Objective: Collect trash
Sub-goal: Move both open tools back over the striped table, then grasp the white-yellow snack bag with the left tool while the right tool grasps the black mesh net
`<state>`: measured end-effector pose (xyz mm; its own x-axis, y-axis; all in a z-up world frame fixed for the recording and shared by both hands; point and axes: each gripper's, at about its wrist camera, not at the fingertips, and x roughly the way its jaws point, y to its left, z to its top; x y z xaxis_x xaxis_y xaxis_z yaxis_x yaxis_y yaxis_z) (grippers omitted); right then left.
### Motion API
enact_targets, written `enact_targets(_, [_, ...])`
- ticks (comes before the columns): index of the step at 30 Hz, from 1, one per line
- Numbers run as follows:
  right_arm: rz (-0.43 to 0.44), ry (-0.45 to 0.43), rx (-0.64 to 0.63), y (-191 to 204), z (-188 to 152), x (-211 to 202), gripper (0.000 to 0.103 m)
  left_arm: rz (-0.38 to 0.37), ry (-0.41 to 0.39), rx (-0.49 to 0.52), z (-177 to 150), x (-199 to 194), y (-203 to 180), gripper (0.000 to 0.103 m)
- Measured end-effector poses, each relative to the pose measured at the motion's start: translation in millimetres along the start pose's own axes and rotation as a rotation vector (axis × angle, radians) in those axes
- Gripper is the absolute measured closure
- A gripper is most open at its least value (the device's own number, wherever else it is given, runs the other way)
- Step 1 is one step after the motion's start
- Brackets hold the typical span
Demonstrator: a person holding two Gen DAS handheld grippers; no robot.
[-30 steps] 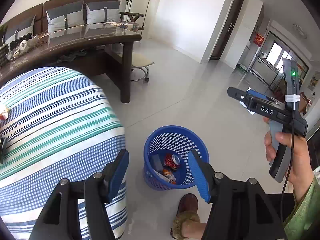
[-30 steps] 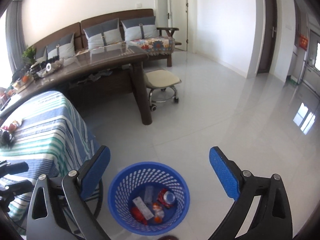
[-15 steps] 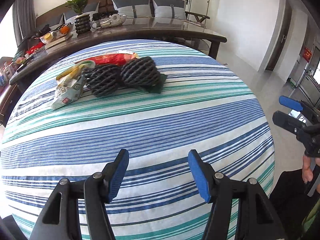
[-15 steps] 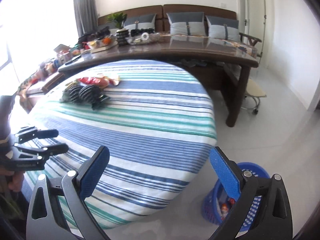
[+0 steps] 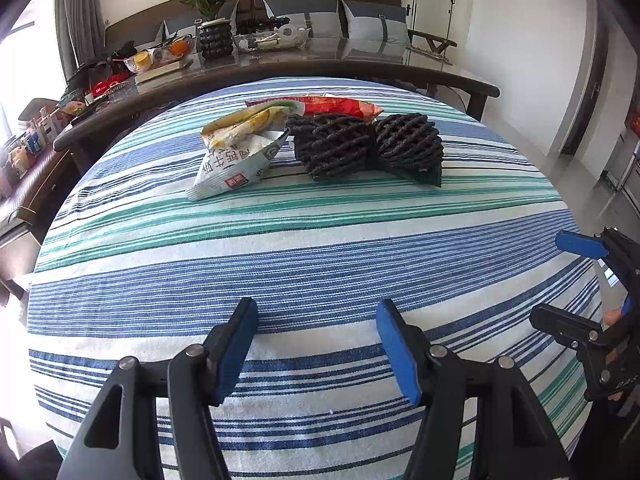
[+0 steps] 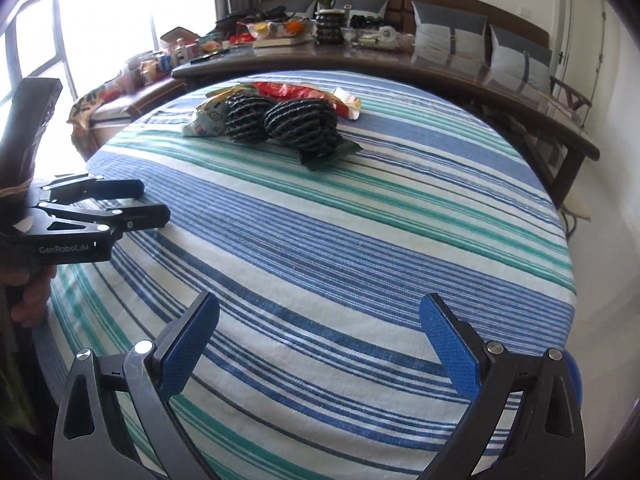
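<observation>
Trash lies in a pile at the far side of the round striped table (image 5: 280, 264): two black foam nets (image 5: 364, 144) (image 6: 280, 120), a white and yellow snack bag (image 5: 236, 152) (image 6: 208, 118), a red wrapper (image 5: 332, 106) (image 6: 296, 90) and a dark green wrapper (image 5: 424, 174) (image 6: 328, 156) under the nets. My left gripper (image 5: 318, 348) is open and empty over the table's near edge, also in the right wrist view (image 6: 140, 200). My right gripper (image 6: 320, 344) is open and empty, seen at the right in the left wrist view (image 5: 568, 280).
A long dark wooden table (image 5: 320, 60) with a potted plant (image 5: 208, 8), fruit and clutter curves behind the round table. A sofa with grey cushions (image 6: 448, 24) stands at the wall. The blue basket rim (image 6: 572, 372) peeks out at the lower right.
Both grippers swung from the blue basket on the floor up and left to the striped table. The trash pile now sits closer in both views. Both stayed open.
</observation>
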<state>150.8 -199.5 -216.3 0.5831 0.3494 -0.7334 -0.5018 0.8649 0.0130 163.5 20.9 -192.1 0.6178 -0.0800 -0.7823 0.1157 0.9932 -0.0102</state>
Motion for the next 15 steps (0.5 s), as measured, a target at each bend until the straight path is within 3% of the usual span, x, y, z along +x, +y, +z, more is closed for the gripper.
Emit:
enact_targets(8, [0.001,0.039,0.006,-7,3,9,0.003,0.004,0.03,0.002,14,12,15,0.028])
enact_targets(15, [0.005,0.056,-0.037,3,0,10,0.003,0.021,0.049,-0.024,52,43,71,0.019])
